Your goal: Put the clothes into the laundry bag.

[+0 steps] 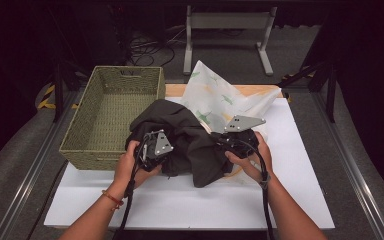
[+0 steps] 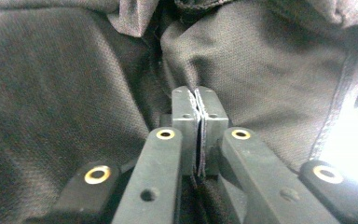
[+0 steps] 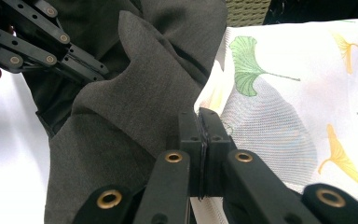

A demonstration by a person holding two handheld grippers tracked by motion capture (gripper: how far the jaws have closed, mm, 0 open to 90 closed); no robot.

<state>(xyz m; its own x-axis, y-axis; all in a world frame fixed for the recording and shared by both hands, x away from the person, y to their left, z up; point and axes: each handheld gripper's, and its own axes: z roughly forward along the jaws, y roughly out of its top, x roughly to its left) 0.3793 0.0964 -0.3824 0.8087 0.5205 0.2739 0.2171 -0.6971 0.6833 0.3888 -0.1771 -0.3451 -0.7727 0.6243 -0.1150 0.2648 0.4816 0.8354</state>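
- Garment work is in hand: a dark grey garment lies bunched on the white surface, just beside the woven basket and partly over a white leaf-print cloth.
- Left tongs are closed tight, with a thin fold of the dark fabric pinched between the pads.
- Right tongs are likewise clamped shut on an edge of the same garment, where it meets the printed cloth.
- Step, as I judge it: both grips are set on the garment, ready for lifting or spreading it.
- Next move likely calls for raising both hands together and drawing them apart, keeping the fabric taut without dragging the printed cloth underneath.
- Risk: such a thin pinch could slip.
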